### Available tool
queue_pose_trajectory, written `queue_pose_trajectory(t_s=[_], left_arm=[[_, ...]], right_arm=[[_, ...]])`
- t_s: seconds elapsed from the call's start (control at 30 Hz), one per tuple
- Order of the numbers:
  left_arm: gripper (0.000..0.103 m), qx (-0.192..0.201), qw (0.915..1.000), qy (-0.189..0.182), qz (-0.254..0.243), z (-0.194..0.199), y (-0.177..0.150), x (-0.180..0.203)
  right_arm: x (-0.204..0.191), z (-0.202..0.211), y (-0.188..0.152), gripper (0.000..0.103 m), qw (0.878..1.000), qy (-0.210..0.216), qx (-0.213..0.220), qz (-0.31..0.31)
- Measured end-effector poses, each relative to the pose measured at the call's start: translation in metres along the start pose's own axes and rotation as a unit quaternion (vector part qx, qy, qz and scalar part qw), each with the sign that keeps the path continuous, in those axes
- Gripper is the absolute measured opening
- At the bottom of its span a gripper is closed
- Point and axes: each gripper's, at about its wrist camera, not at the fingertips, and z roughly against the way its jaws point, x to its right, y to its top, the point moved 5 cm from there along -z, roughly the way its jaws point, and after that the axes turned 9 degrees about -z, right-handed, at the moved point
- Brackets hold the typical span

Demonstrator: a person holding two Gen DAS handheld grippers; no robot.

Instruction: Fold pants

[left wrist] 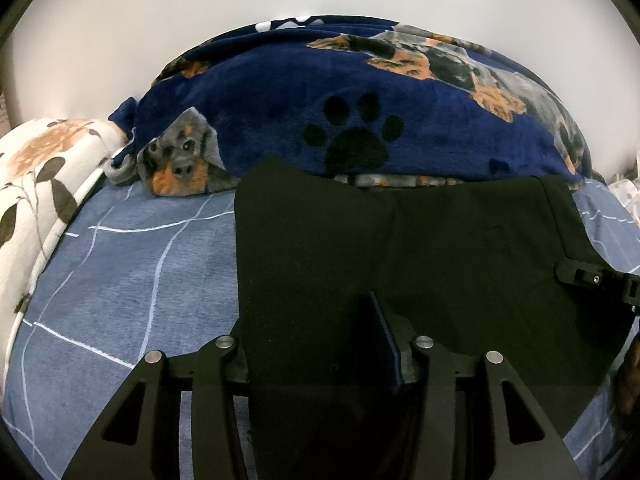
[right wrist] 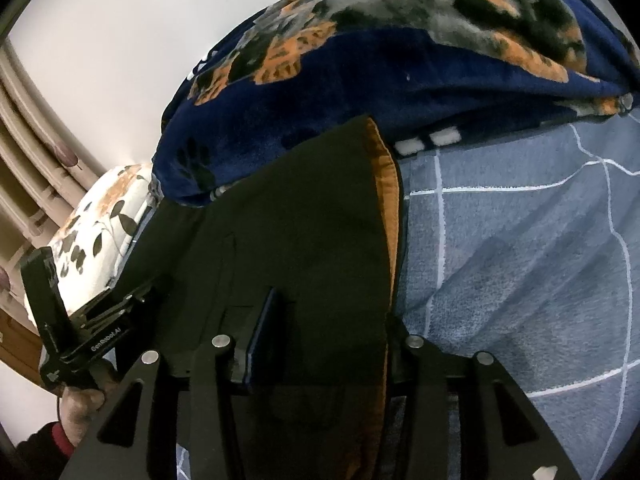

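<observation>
Black pants lie folded on the bed, their far edge against a heaped blanket. In the right wrist view the pants show an orange lining along their right edge. My left gripper stands open over the near left part of the pants, with black cloth lying loosely between its fingers; only the right pad shows. My right gripper is open too, with cloth between its fingers; its left pad is in view and the right one is hidden behind the lined edge. A hand holds the left gripper's body.
A navy fleece blanket with dogs and paw prints is piled behind the pants. A floral pillow lies at the left. The blue sheet with white lines extends on both sides. A curtain hangs far left.
</observation>
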Motion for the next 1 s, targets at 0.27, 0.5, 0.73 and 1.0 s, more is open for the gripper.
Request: queue_pose_trajectory(t_s=[0.27, 0.5, 0.73, 1.0], left_arm=[[0.050, -0.001, 1.0000, 0.005, -0.001, 0.0005, 0.0003, -0.0007], [0.051, -0.001, 1.0000, 0.004, 0.000, 0.0004, 0.0003, -0.0009], [0.052, -0.001, 1.0000, 0.006, -0.001, 0.0004, 0.0002, -0.0004], [0.053, -0.001, 1.0000, 0.008, -0.001, 0.0006, -0.0004, -0.0016]], right_arm=[[-0.0024, 0.0006, -0.0013, 0.042, 1.000, -0.014, 0.009, 0.010], [-0.0040, 0.0002, -0.0017, 0.043, 1.000, -0.020, 0.013, 0.013], [-0.0051, 0.0002, -0.0019, 0.043, 0.999, -0.025, 0.016, 0.017], [-0.0065, 0.0005, -0.0019, 0.045, 0.999, -0.033, 0.020, 0.023]])
